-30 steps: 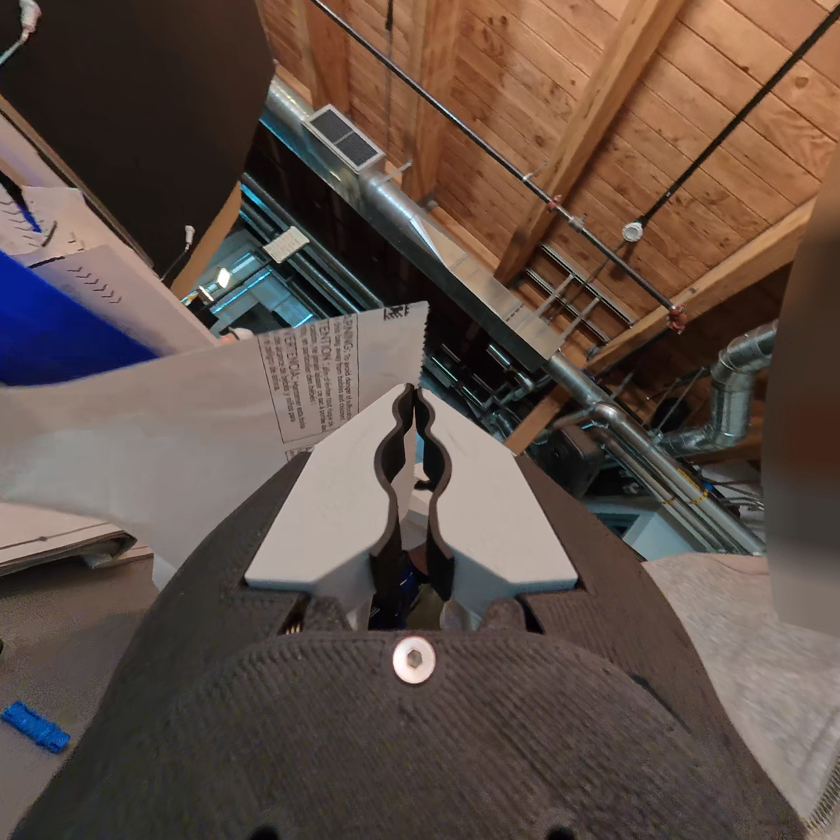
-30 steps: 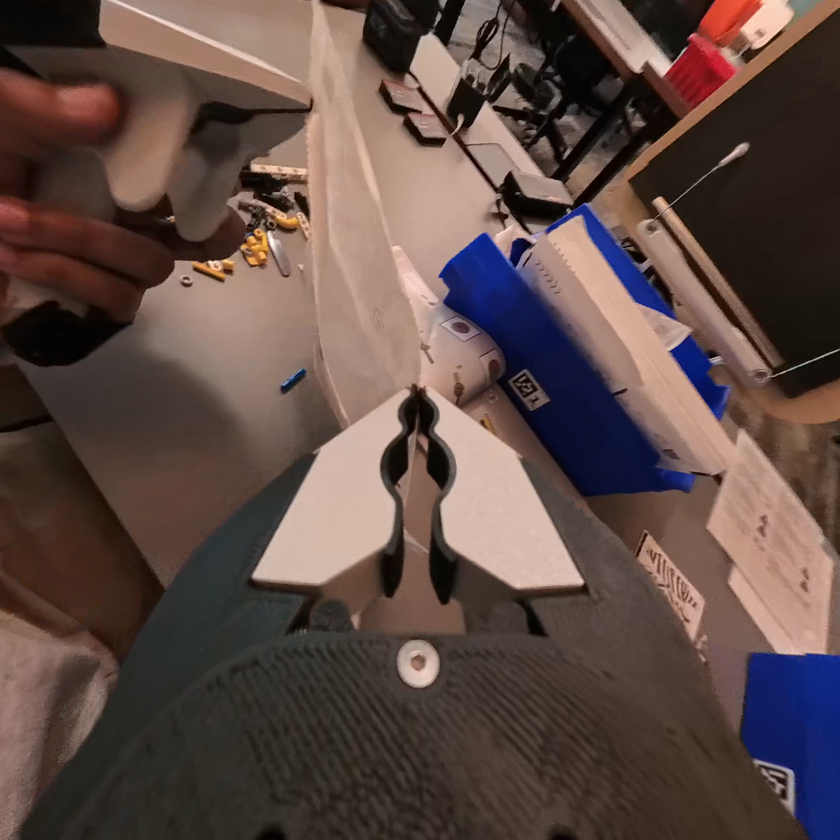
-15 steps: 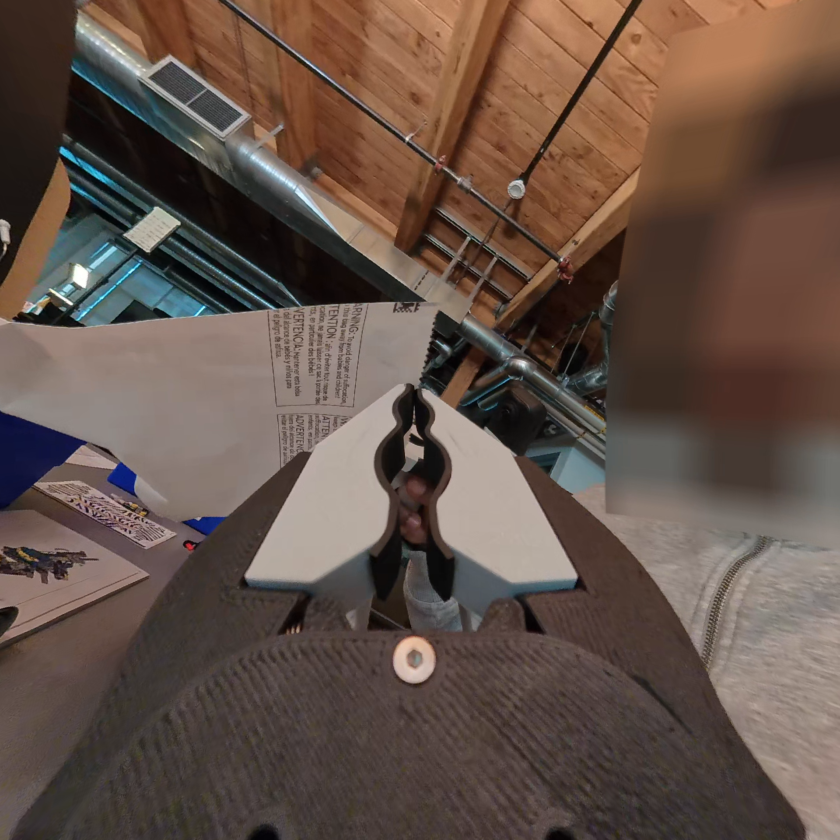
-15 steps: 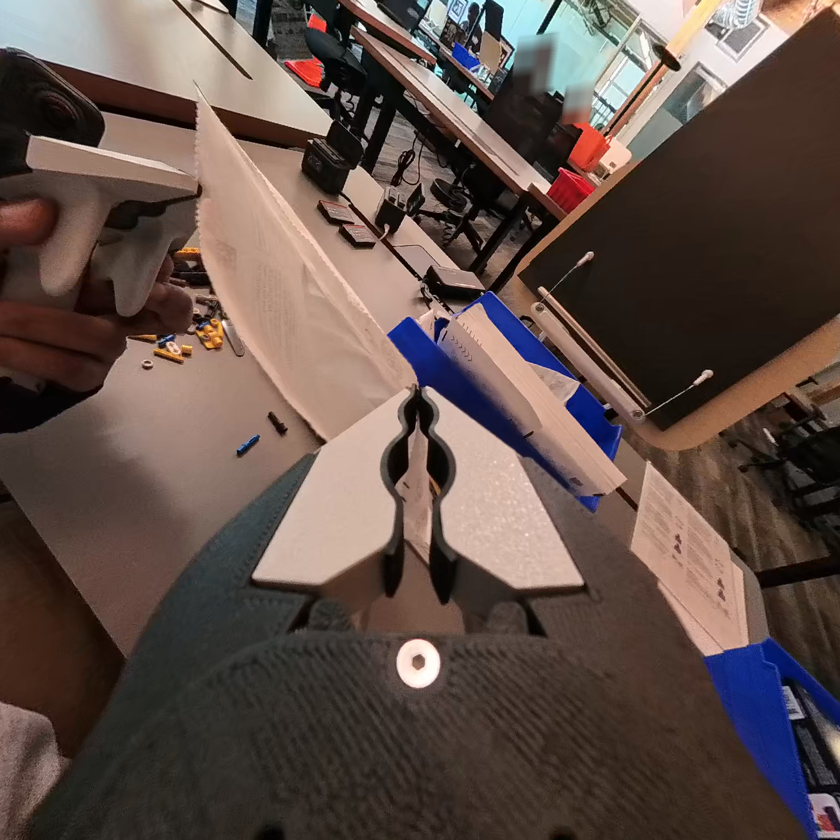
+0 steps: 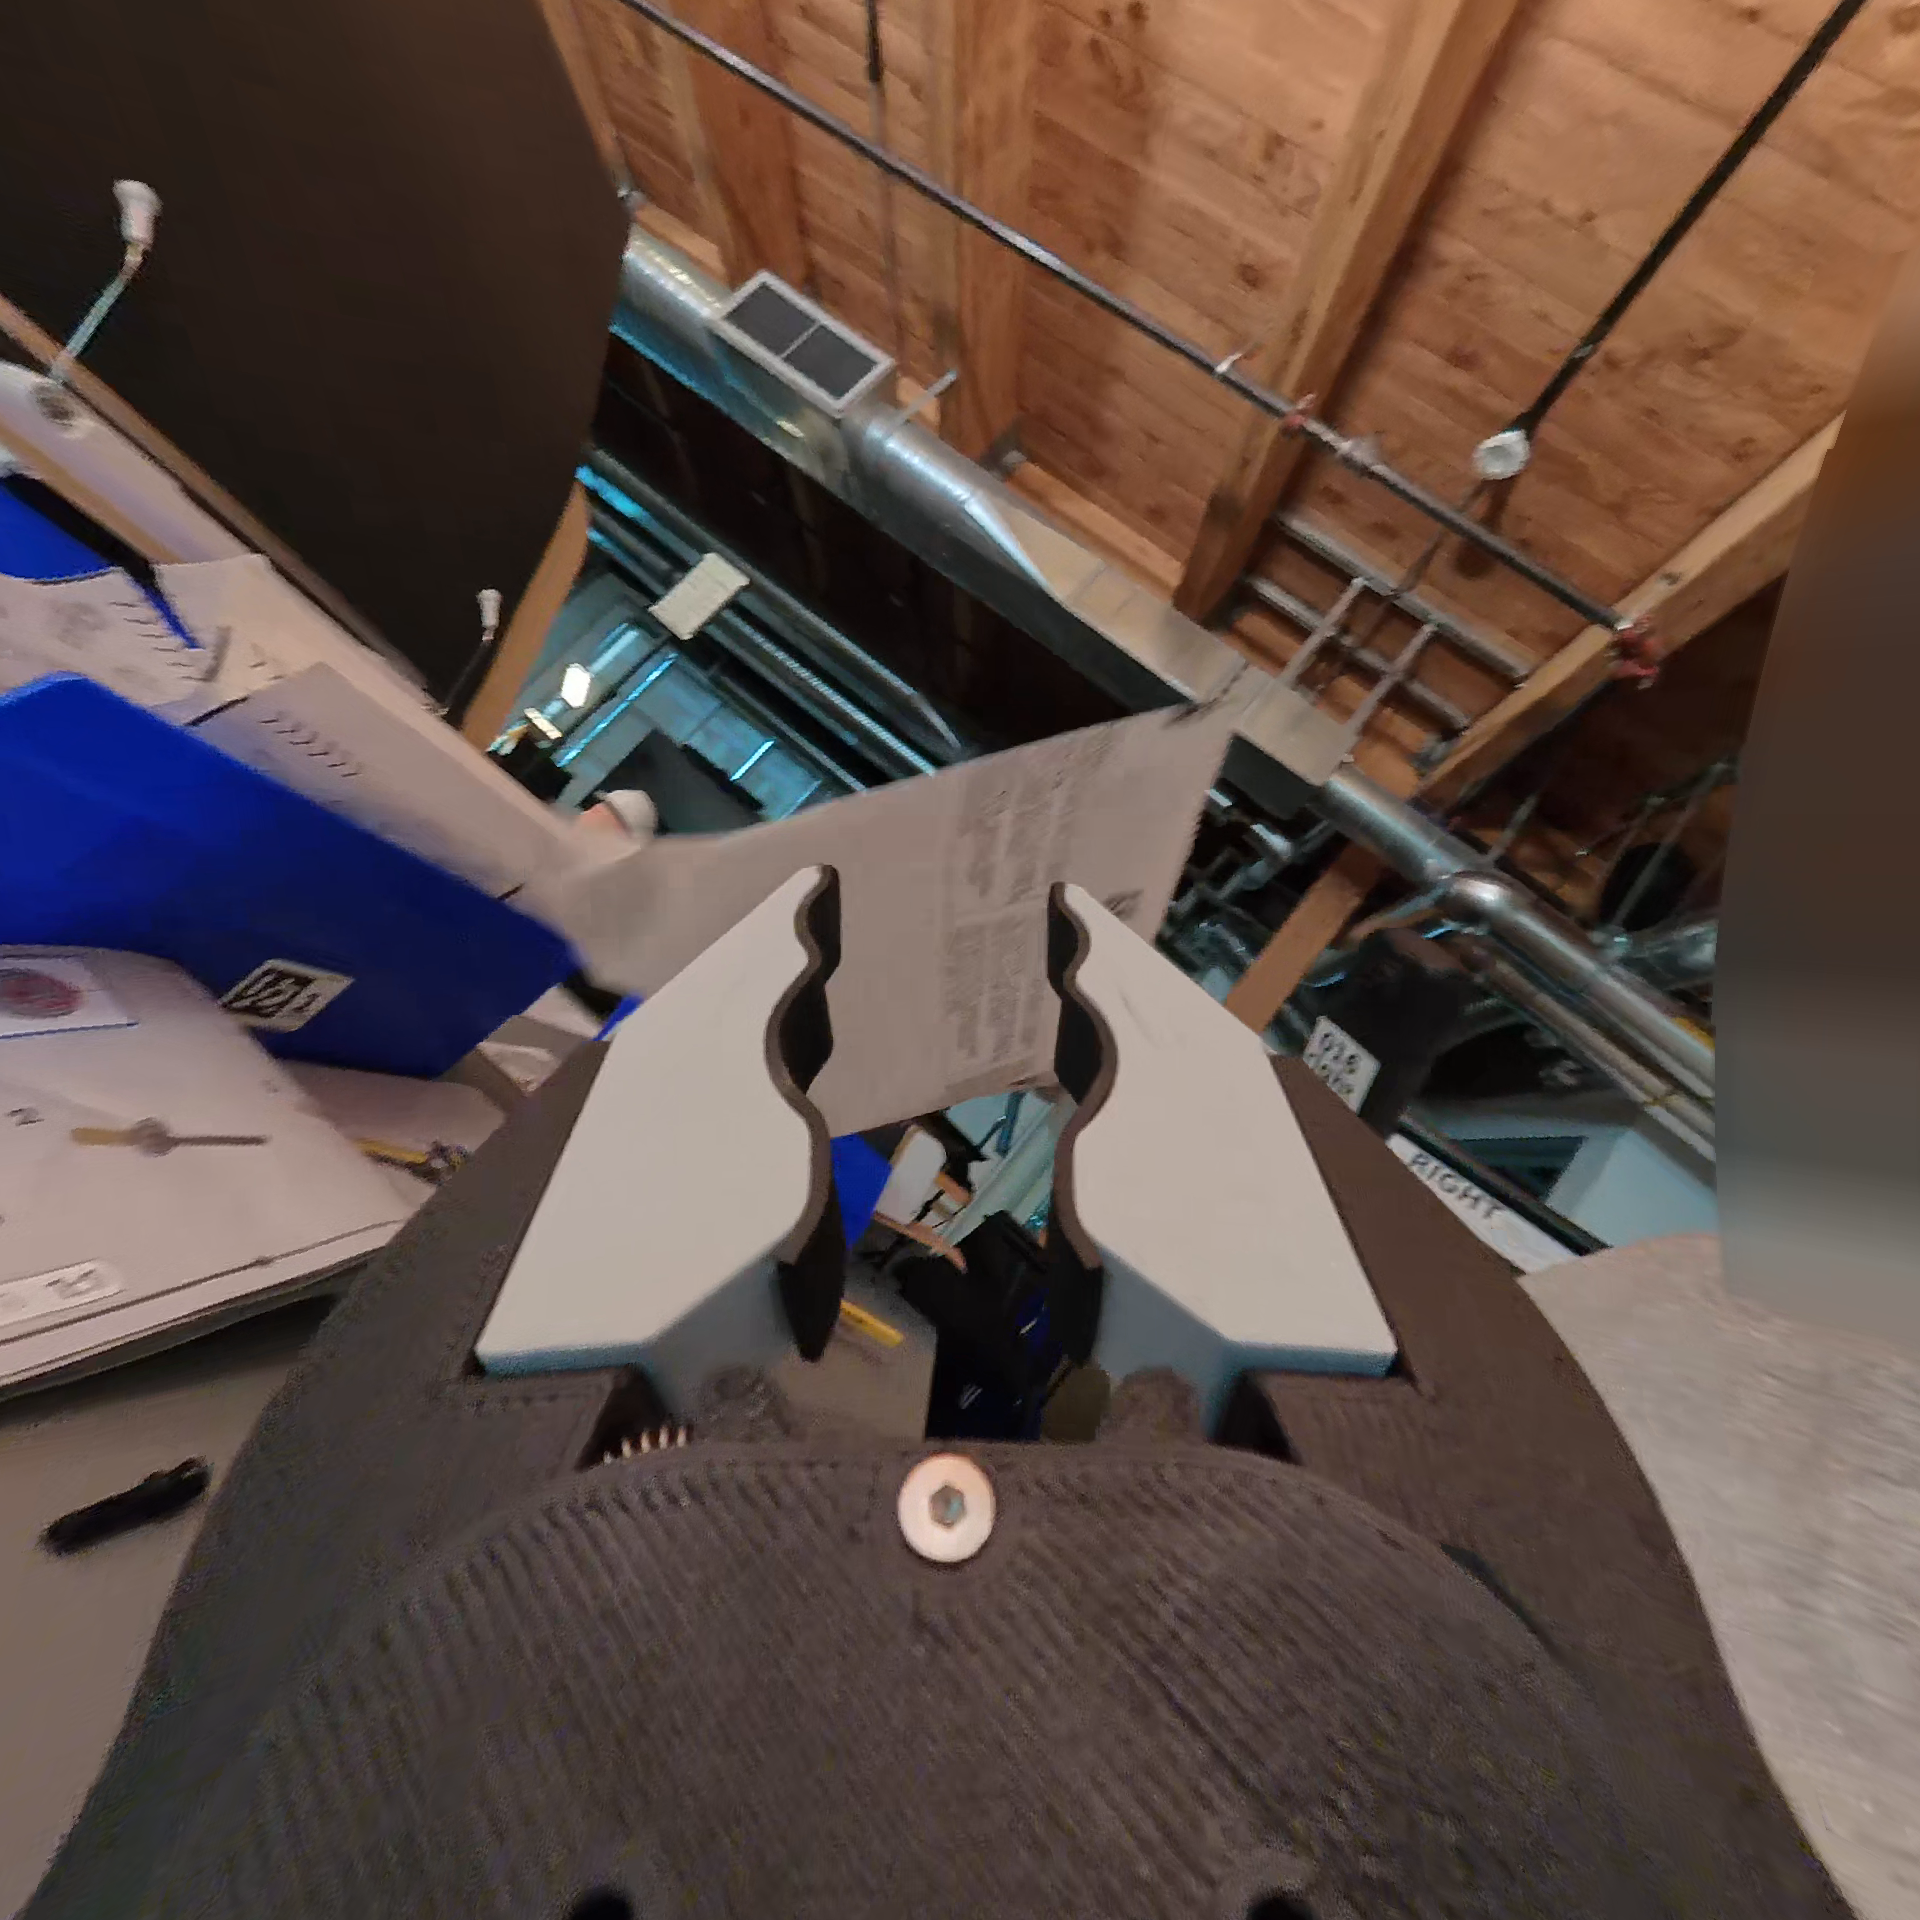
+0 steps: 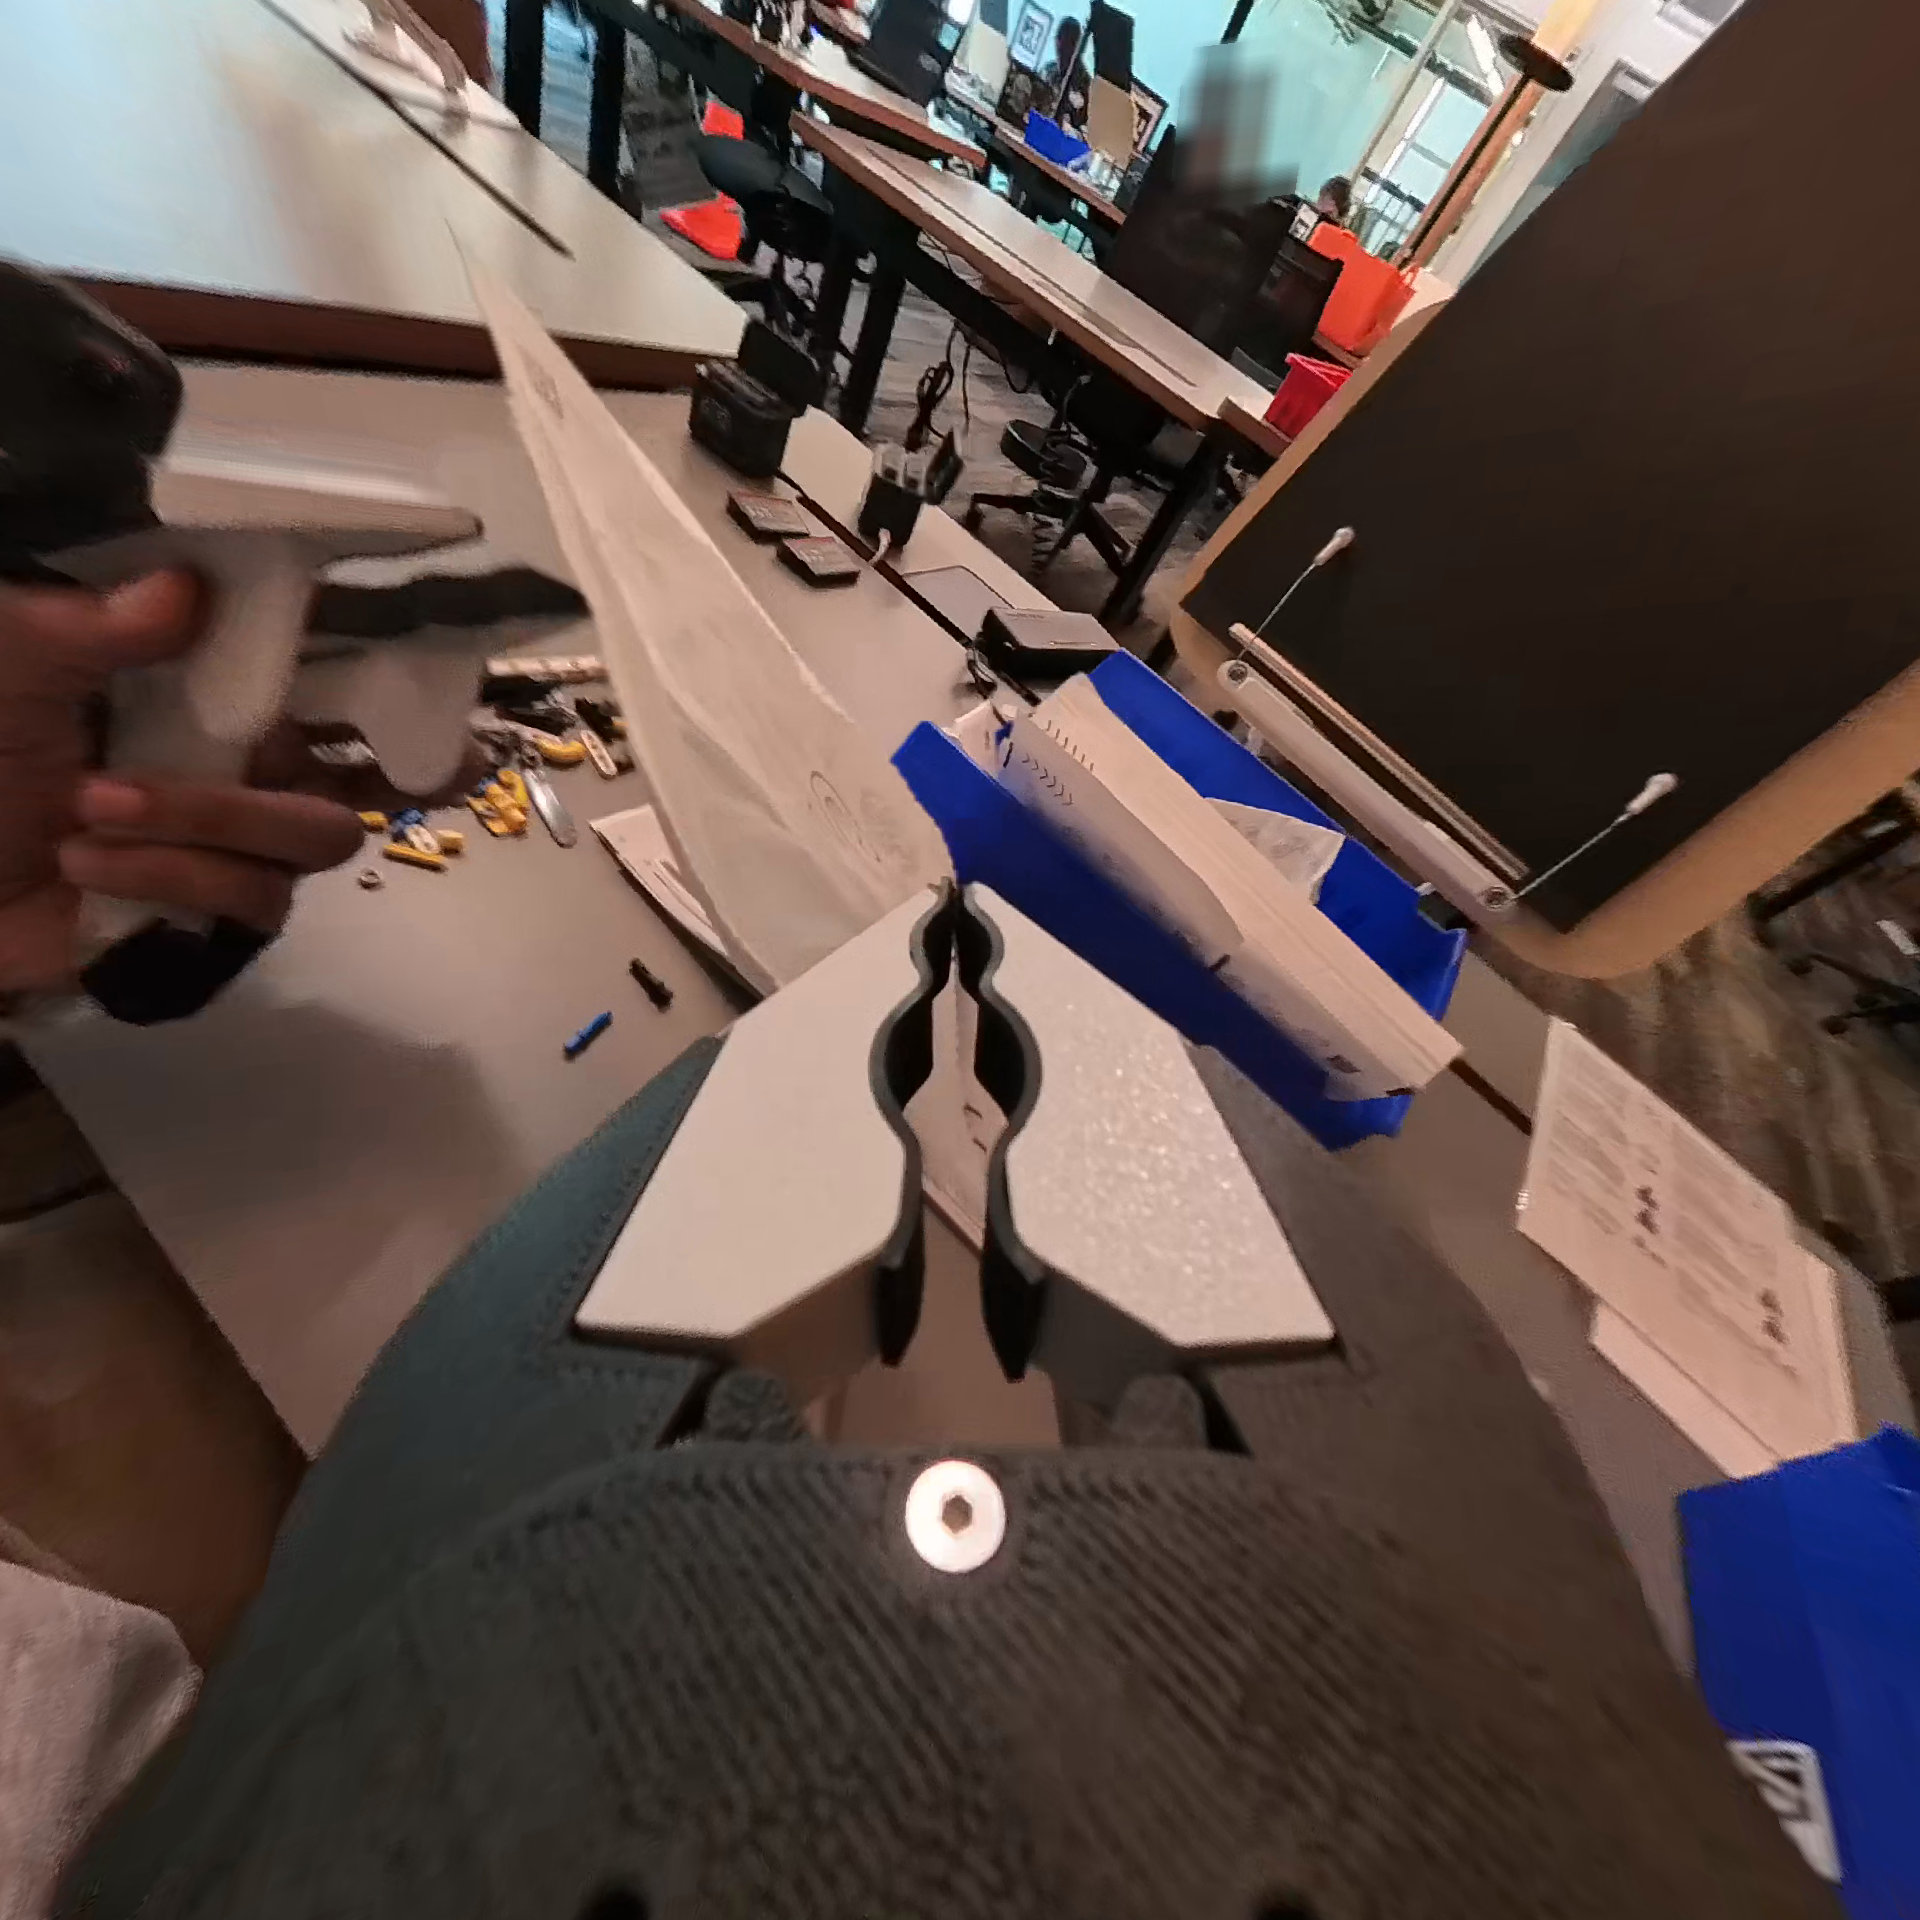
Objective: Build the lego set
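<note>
A white paper parts bag stretches up and away from my right gripper, which is shut on its near corner. In the left wrist view the bag's printed end hangs just beyond my left gripper, whose jaws stand open and do not touch it. The left gripper also shows in the right wrist view, held by a hand to the left of the bag. Loose yellow, blue and black lego pieces lie on the grey table beneath it.
A blue bin with white booklets stands right of the bag, also in the left wrist view. A blue pin and a black pin lie near. Printed sheets lie at the right, an instruction booklet at the left. My right fingertips sit around 15 cm from my left ones.
My left gripper has opened and let go of the bag's corner. The right gripper stays shut on the other corner, and both views have swung.
</note>
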The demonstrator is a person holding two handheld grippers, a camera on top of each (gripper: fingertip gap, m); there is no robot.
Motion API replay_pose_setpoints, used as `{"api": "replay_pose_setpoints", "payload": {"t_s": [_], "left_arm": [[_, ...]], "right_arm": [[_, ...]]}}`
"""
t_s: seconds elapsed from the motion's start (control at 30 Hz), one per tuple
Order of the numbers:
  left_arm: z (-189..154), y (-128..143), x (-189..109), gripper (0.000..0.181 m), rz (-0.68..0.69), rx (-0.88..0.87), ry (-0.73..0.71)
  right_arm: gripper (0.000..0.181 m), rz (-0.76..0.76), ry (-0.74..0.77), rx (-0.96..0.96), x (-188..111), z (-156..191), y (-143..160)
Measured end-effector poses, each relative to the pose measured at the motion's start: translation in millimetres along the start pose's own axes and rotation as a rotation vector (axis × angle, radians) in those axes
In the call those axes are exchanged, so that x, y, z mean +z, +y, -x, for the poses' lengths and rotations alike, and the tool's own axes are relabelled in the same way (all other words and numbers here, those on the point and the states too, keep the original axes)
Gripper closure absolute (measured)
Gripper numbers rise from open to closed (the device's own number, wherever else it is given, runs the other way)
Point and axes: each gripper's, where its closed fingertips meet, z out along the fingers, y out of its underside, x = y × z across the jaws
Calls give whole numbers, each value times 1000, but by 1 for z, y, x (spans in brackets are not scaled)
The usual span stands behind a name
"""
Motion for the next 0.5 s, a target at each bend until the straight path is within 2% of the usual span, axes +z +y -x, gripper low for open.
{"api": "replay_pose_setpoints", "payload": {"t_s": [0.17, 0.33, 0.5], "left_arm": [[10, 3, 0, 125, 20, 28, -61], [17, 23, 6, 107, 127, 39, -89], [-6, 25, 8, 104, 126, 36, 40]], "right_arm": [[181, -73, -92, 174, -10, -7, -15], [181, -136, -241, 327, -18, 0, -29], [181, -124, -371, 471, -18, 11, -28]]}}
